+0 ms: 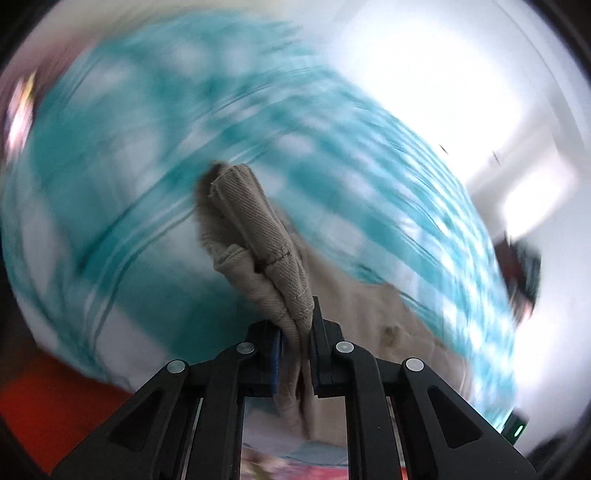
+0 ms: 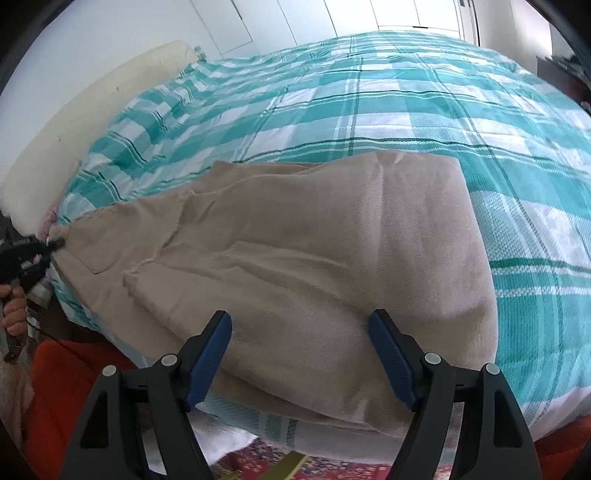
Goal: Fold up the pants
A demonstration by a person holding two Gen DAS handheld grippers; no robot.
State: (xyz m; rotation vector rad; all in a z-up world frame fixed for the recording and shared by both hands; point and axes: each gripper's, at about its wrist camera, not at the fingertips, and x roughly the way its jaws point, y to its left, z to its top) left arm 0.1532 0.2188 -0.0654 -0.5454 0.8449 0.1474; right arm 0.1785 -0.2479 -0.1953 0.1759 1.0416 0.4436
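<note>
A home bedroom: a wide bed [image 2: 406, 110] under a teal-and-white checked cover fills the view, a cream headboard [image 2: 85, 122] along one side, white panelled wardrobe doors [image 2: 280, 22] behind (a patterned rug [image 2: 332, 465] below).

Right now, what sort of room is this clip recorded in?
Most likely a bedroom: a bed with a teal plaid bedspread, a cream headboard against the wall, and beige pants spread on top.

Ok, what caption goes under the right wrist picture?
Open right gripper above beige pants on a teal checked bedspread.
</note>
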